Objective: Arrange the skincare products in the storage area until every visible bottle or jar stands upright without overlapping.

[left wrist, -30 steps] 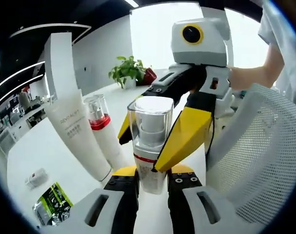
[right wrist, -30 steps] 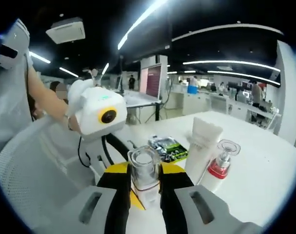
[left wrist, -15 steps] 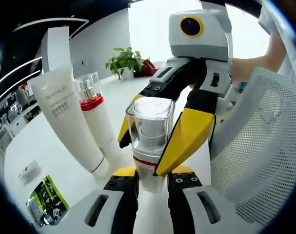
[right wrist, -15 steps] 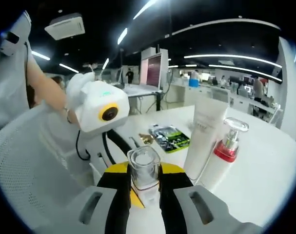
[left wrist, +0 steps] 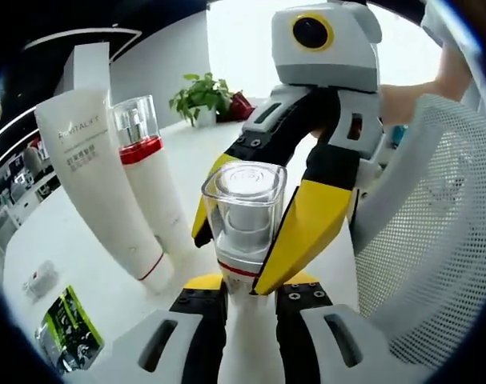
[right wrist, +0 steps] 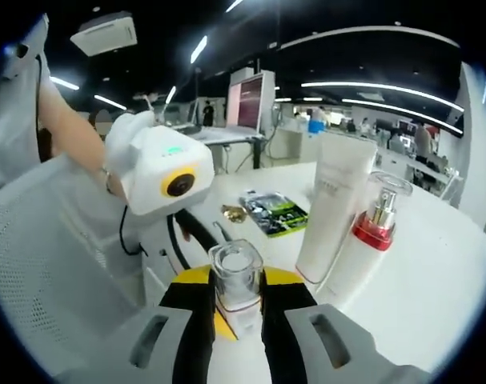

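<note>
Left gripper view first: the left gripper (left wrist: 241,308) has its two black jaws closed against the base of the clear-capped pump bottle (left wrist: 241,228), which stands upright between them on the white table (left wrist: 90,264). The right gripper (left wrist: 263,232) comes in from above and behind, its yellow-tipped jaws closed on either side of the same bottle just under the cap. Since a second ago the bottle's cap sits a little higher and larger in this view, and the white tube (left wrist: 98,188) and red-collared pump bottle (left wrist: 150,180), both upright and touching side by side, have slid further left and up; the whole scene moves together, so this is the camera's shift. A green sachet (left wrist: 66,332) lies flat near the lower left, a small white item (left wrist: 38,280) beside it, and a potted plant (left wrist: 198,98) stands far back. A white mesh basket (left wrist: 435,240) curves along the right side.

Right gripper view: the right gripper (right wrist: 238,308) grips the same clear-capped bottle (right wrist: 236,280) between its black jaws, and the left gripper (right wrist: 202,280) reaches it from the far side, its yellow tips showing either side of the bottle. The tube (right wrist: 335,204) and red-collared bottle (right wrist: 371,232) stand to the right, larger than a second ago. Beyond the green sachet (right wrist: 275,214) this view shows a small gold-coloured item (right wrist: 233,213) on the table, plus an office with desks and ceiling lights behind. The basket (right wrist: 50,272) fills the left, with a person's forearm (right wrist: 74,132) above it.
</note>
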{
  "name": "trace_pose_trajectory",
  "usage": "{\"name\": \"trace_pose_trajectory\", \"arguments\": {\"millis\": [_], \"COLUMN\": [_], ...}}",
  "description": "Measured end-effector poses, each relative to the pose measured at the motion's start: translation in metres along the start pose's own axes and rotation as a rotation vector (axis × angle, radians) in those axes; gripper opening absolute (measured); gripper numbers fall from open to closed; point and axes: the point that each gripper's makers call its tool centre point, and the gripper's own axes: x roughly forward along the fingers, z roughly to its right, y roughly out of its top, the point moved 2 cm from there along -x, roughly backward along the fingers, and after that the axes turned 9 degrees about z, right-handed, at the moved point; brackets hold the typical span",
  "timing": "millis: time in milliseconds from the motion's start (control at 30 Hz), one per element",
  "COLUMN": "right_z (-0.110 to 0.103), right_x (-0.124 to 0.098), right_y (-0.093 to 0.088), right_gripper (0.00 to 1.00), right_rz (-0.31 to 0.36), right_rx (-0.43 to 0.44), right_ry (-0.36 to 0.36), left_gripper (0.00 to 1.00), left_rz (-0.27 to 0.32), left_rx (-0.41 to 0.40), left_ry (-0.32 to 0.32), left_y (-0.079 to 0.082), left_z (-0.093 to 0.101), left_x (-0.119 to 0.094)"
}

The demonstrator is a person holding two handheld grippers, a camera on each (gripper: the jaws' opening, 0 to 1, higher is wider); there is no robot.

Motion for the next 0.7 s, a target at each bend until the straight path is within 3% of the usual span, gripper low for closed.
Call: {"name": "trace_pose_trajectory", "arguments": {"millis": [267, 367, 500, 700], "right_z": [0.002, 0.002, 0.001, 0.003], "right_x": [0.002, 0.003, 0.004, -0.002], "right_y": [0.000, 0.000, -0.010, -0.013], "right_gripper": [0.22, 0.22, 0.28, 0.28], "right_rz": [0.003, -0.005, -0.063, -0.056], "right_rx": [0.044, 0.038, 0.015, 0.049], "right_ry": [-0.003, -0.007, -0.012, -0.030], "left_gripper": [0.22, 0.23, 0.24, 0.27], "left_rz": [0.026, 0.017, 0.004, -0.034], "left_rx": [0.017, 0.037, 0.055, 0.069], "left_ry": [-0.008, -0.013, -0.010, -0.018], "left_y": [-0.001, -0.001, -0.003, -0.012], "left_z": [-0.002, -0.002, -0.002, 0.000], "left_x": [-0.001, -0.001, -0.001, -0.004]}}
